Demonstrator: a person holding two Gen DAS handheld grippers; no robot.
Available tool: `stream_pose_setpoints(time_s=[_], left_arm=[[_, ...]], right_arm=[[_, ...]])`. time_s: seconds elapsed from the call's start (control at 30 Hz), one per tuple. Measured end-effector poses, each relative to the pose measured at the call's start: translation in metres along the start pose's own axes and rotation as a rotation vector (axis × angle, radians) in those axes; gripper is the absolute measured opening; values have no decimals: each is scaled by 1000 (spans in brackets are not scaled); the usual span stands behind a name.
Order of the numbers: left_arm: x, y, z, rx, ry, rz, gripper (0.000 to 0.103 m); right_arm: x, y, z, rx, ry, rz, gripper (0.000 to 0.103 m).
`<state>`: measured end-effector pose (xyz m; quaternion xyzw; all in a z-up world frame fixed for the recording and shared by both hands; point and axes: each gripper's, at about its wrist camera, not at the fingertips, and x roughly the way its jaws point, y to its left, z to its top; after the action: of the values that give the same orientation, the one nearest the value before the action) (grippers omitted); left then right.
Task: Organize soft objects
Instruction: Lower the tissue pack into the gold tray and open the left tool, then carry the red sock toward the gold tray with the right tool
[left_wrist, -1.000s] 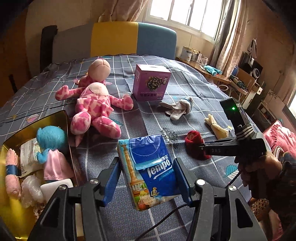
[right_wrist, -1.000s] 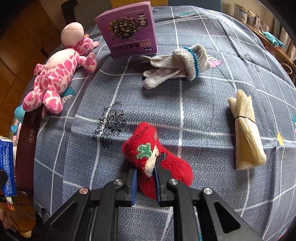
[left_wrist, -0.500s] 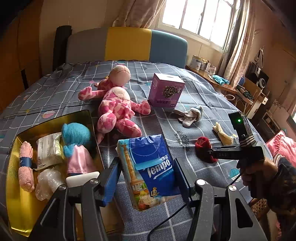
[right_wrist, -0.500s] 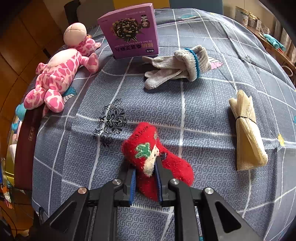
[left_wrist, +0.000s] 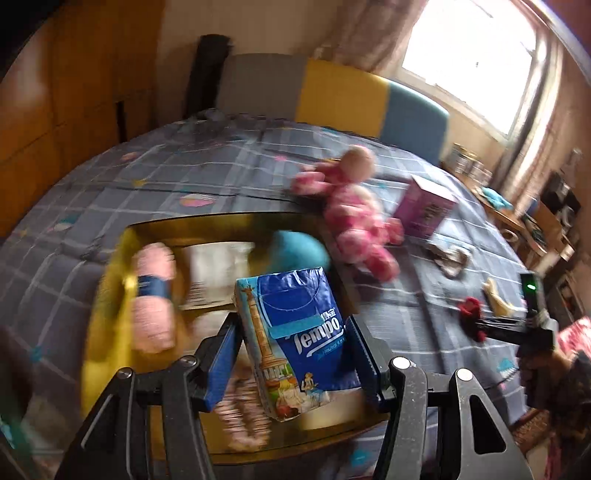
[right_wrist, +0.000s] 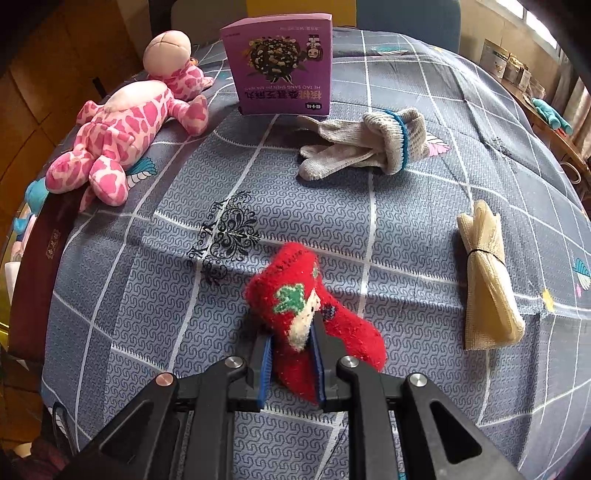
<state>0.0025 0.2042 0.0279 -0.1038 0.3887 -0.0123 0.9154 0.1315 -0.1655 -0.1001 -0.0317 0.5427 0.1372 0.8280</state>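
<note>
Blue tissue pack and red sock, both pinched and neither one dropped off yet.

Left gripper (left_wrist: 295, 354) clamps the tissue pack (left_wrist: 295, 332) over the gold box (left_wrist: 107, 295), which looks pretty full, so I'd guess it could land on the pink roll (left_wrist: 153, 295) and slide out. Right gripper (right_wrist: 291, 354) is nearly shut on just a fold of the red sock (right_wrist: 306, 306), lying on the bedspread (right_wrist: 424, 221); thin grip, might slip. Only the left view shows the box's contents; only the right shows the glove (right_wrist: 369, 144) sharply.

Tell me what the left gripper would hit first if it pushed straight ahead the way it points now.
Probably the gold tray: the left gripper, shut on the tissue pack, angles down over its contents near the teal doll head. Motion blur leaves depth uncertain.
</note>
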Motion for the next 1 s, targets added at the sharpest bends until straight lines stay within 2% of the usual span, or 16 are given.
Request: stream_pose_setpoints(time_s=[0.1,0.2,0.3,0.37,0.57,0.63,0.93,1.0], left_arm=[[-9,46,-4,-53,-3,99,58],[-10,89,-15,-97,30,194,58],[-5,117,-27,-117,71,260,58],[2,127,-35,-126,100,274,59],[26,134,-51,-148,150,284,63],[31,134,-54,-148,160,283,68],[20,126,-56,-153,104,327,70],[17,120,-52,-154,81,357,70]], right_arm=[[-1,1,0,-9,0,-6,17],[-2,2,-1,-13,0,-9,17],[-1,3,0,-14,1,-10,17],[-1,3,0,-14,1,-10,17],[-2,3,0,-12,2,-10,17],[-2,3,0,-13,3,-10,17],[-2,3,0,-29,2,-22,17],[-1,5,0,-35,2,-27,17]])
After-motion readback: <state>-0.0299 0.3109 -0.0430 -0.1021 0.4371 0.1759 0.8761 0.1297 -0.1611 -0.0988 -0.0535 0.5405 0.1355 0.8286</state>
